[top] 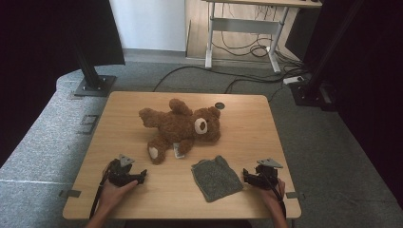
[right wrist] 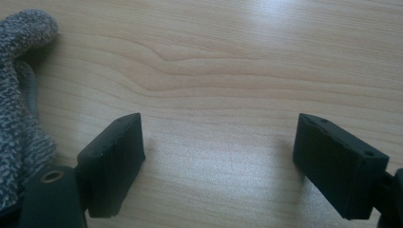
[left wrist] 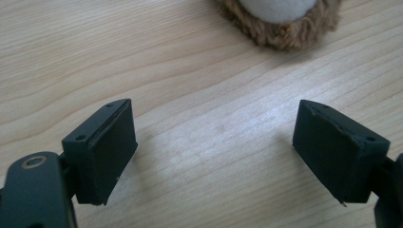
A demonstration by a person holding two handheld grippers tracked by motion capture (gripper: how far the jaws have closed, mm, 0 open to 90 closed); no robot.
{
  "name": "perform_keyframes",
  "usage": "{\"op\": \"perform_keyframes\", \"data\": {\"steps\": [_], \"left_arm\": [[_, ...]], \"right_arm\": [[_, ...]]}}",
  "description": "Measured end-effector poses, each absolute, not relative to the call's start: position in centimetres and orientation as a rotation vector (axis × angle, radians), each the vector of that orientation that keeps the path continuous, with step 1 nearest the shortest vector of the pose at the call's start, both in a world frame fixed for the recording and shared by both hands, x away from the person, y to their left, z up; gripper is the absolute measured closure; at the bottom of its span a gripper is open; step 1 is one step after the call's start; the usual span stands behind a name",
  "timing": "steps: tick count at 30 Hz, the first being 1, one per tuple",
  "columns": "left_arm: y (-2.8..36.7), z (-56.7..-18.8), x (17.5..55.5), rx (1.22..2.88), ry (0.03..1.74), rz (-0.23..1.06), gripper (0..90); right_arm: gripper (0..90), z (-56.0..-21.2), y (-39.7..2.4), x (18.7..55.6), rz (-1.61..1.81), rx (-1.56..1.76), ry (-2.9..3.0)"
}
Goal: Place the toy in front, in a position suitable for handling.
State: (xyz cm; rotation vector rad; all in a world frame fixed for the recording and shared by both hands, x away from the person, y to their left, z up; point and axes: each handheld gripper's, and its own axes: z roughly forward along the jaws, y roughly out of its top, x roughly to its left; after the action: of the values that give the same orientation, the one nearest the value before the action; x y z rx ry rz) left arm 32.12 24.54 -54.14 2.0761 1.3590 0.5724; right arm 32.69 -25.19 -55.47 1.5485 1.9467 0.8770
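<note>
On the light wooden rectangular table (top: 142,109), a brown plush teddy bear with a white muzzle (top: 183,128) is laid on its back around the centre, and a grey knitted cloth (top: 216,178) is spread at about 5 o'clock from it, well short of the near edge. A small white tag (top: 179,151) is seen on the bear at its near side, but no writing can be read on it. The left gripper (top: 142,176) is held near the table's 7 o'clock corner, its jaws spread wide with nothing between them; bare wood is left all round it. The right gripper (top: 244,175) is held near the 5 o'clock corner, just beside the cloth's right edge, its jaws likewise spread and empty. A small dark round fitting (top: 219,105) is set in the tabletop at 1 o'clock near the far edge. In the left gripper view, one white-soled bear paw (left wrist: 280,19) is shown at 12 o'clock. In the right gripper view, the cloth's coarse weave (right wrist: 21,109) is seen at 9 o'clock.
</note>
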Motion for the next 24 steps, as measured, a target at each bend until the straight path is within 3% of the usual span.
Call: {"op": "perform_keyframes", "data": {"steps": [15, 24], "left_arm": [[24.5, -53.4, 31.7, 2.037, 1.314, 0.536, 15.4], [24.8, -53.0, 31.8, 2.013, 1.316, 0.512, 16.9]], "right_arm": [[17.6, -55.4, -25.1, 32.8, 0.866, 1.577, 1.931], [26.5, -55.3, -25.5, 32.8, 0.892, 1.562, 1.931]]}}
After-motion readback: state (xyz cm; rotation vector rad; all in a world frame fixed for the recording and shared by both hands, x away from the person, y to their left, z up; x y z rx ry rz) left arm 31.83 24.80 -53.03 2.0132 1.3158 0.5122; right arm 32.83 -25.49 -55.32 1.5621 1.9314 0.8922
